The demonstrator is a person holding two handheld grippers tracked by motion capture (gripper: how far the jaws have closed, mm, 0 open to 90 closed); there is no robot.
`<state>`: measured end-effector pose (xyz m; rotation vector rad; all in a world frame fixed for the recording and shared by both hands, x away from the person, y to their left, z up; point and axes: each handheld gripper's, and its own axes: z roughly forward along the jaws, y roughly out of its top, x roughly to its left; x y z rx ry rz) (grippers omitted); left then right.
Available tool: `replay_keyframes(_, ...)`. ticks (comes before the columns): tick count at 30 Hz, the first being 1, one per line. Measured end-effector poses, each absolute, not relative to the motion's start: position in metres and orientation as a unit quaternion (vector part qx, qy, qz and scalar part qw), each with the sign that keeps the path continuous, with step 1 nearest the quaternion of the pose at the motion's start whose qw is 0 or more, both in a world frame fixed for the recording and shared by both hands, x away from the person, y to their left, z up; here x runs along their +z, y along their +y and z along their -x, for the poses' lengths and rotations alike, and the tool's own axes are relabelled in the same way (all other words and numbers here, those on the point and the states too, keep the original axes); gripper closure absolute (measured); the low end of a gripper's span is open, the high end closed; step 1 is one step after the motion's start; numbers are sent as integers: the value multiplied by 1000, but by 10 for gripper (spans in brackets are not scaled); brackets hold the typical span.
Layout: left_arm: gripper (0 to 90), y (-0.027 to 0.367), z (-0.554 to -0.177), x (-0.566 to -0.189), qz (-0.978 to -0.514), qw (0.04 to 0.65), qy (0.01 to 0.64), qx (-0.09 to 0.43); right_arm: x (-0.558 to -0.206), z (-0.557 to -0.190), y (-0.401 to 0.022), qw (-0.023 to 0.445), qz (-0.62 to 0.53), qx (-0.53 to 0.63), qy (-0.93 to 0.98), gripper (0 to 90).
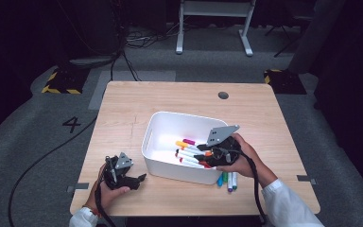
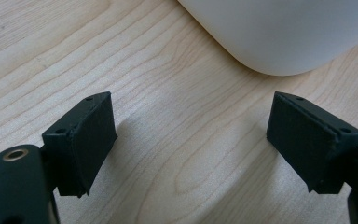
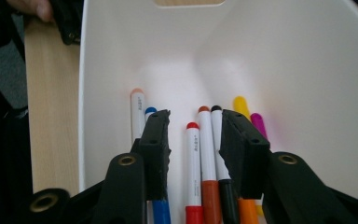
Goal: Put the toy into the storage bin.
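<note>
While lying flat, markers (image 3: 200, 163) in bin (image 3: 307, 84), caps away from right gripper (image 3: 195, 140).

A lab: floor cables (image 1: 42, 158), hazard-striped pads (image 1: 64, 81), lone wooden table (image 1: 123, 109).

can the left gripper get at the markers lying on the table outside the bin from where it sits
Probably not directly. The left gripper rests open on the table at the white bin's near left corner, while the loose markers lie past its right corner, beside the right gripper. It would have to travel along the front wall.
</note>
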<state>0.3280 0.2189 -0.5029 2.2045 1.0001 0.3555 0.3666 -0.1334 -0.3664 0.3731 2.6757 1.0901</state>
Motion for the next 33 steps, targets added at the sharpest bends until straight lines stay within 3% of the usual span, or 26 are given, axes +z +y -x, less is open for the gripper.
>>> replay_keyframes(9, 155, 219, -328, -503, -847, 340, 384, 137, -342, -360, -166, 188, -177, 404, 878, 504)
replay_keyframes(19, 155, 219, -328, -503, -847, 340, 385, 136, -338, -346, -230, 222, -251, 438, 834, 407)
replay_keyframes(25, 155, 219, -328, -503, -847, 341, 385, 136, -358, -342, -259, 231, -286, 429, 825, 386)
replay_keyframes(33, 155, 219, -328, -503, -847, 341, 385, 136, -418, -345, -266, 204, -328, 391, 835, 383)
